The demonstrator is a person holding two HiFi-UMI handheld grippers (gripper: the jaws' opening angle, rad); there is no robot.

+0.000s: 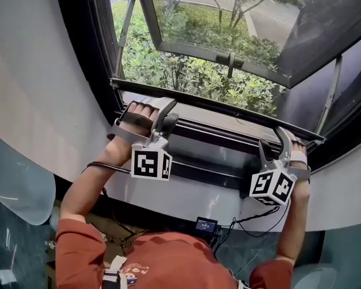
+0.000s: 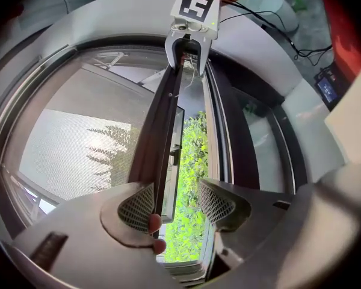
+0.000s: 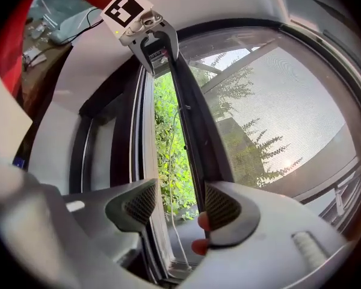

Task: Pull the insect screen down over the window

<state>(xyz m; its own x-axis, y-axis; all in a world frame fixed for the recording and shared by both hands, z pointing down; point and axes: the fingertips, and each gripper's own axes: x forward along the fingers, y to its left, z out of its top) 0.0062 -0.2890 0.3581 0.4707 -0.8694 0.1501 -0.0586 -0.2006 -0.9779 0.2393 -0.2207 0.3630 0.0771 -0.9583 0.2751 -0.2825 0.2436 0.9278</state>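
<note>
**Two grippers straddling the screen bar, last bit of the pull-down**

Both grippers are sitting on the insect screen's bottom bar (image 2: 168, 131). It is running 10-to-4 o'clock across the head view, low in the window and just above the sill track (image 1: 228, 142). The L gripper (image 1: 167, 116) is sitting at approx. 9 o'clock, the R gripper (image 1: 275, 143) at 4.

L jaws are standing apart w/ the bar btwn them. The 9 o'clock pad (image 2: 137, 206) looks to be lying against the bar. The 3 o'clock pad is standing clear, w/ greenery showing in the gap. R jaws are gaping wide too, w/ the bar just beside the 3 o'clock pad (image 3: 221, 206) and nothing clamped.

On one side of the bar the mesh (image 2: 72, 149) is covering the opening. On the sill side a strip of unscreened greenery is showing.

Judging by that, the pull-down is nearing its end, w/ the bar not yet seated. The next move is calling for both ends going down together and level, so the bar isn't jamming, then pressing it home at the track. W/ the jaws loose, the pads are probably only bearing on the bar, so slipping off is the risk.
</note>
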